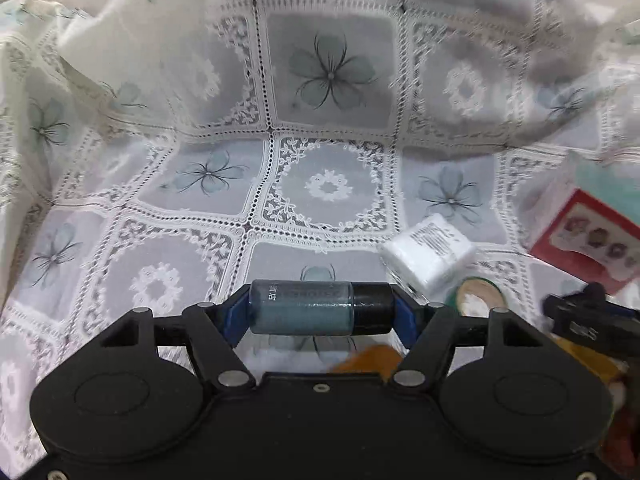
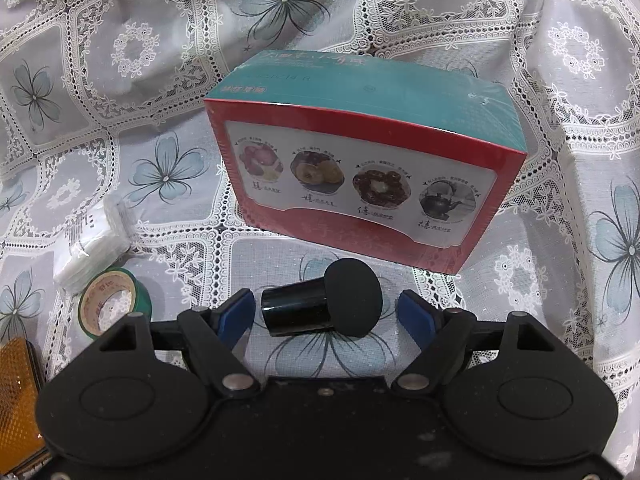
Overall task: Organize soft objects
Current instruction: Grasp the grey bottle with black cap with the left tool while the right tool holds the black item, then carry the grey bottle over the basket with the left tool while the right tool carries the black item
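Lying between the parted fingers of the right gripper (image 2: 327,316), just before the red box (image 2: 360,168), the black sponge applicator (image 2: 324,309) is pointing its long axis finger to finger; the left gripper (image 1: 320,314) is clamping a blue bottle (image 1: 312,313) crosswise.

A black sponge applicator (image 2: 320,307) is seen lying between the spread fingers of the right gripper (image 2: 327,314), untouched, with a red-teal box (image 2: 360,160) just behind it.
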